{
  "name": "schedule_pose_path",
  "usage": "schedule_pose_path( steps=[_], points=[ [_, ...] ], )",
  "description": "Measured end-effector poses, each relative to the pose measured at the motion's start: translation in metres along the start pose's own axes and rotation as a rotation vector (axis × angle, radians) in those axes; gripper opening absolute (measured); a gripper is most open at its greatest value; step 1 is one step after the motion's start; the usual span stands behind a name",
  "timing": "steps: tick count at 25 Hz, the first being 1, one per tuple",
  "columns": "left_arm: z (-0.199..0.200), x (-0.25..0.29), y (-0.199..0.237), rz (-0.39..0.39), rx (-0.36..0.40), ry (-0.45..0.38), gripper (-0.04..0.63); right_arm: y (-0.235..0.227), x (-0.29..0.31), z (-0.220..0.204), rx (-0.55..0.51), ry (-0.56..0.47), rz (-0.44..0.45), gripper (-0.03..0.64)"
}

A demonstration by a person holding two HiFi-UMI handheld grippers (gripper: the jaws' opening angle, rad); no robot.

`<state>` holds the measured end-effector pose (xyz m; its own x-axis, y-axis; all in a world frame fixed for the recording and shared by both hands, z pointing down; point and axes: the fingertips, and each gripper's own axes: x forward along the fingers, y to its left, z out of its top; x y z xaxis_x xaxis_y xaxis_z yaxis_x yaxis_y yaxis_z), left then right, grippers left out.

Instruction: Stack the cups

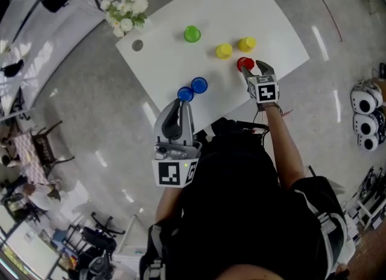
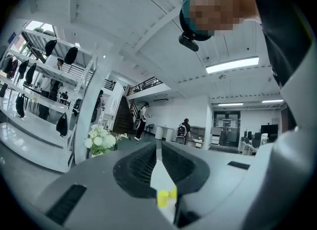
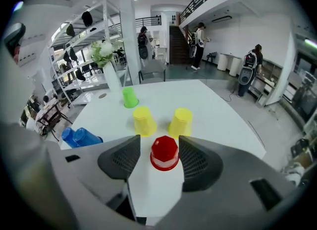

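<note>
Upside-down cups stand on the white table (image 1: pixel 265 13). There is a red cup (image 1: pixel 245 64), two yellow cups (image 1: pixel 224 50) (image 1: pixel 246 44), a green cup (image 1: pixel 192 34) and two blue cups (image 1: pixel 199 84) (image 1: pixel 185 94) side by side. My right gripper (image 1: pixel 252 67) is open, its jaws on either side of the red cup (image 3: pixel 164 152) with a gap showing at the left jaw. My left gripper (image 1: pixel 178 107) is held near the table's front edge, just short of the blue cups, shut and empty. Through the slit of the left gripper (image 2: pixel 158 147) I see a yellow cup (image 2: pixel 162 198).
A vase of white flowers (image 1: pixel 125 13) stands at the table's far left corner, with a small grey disc (image 1: pixel 137 45) beside it. White rounded devices (image 1: pixel 365 116) sit on the floor at right. Chairs and racks (image 1: pixel 45 149) fill the left side.
</note>
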<state>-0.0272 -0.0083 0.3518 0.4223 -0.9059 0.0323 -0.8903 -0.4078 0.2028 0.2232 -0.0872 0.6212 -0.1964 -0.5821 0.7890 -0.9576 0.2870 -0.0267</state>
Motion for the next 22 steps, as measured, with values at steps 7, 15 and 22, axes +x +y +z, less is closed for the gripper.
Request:
schedule_pose_path(
  steps=[7,15,22],
  points=[
    [-0.003,-0.001,-0.011,0.004,-0.002,0.004,0.051,-0.019,0.014,-0.018,0.031,0.05,0.015,0.259],
    [-0.004,-0.001,-0.015,0.015,-0.011,0.006,0.051,-0.015,0.026,-0.027,0.006,0.088,0.024,0.255],
    [-0.005,-0.004,-0.012,0.021,-0.01,0.01,0.051,-0.015,0.028,-0.027,0.022,0.086,0.02,0.227]
  ],
)
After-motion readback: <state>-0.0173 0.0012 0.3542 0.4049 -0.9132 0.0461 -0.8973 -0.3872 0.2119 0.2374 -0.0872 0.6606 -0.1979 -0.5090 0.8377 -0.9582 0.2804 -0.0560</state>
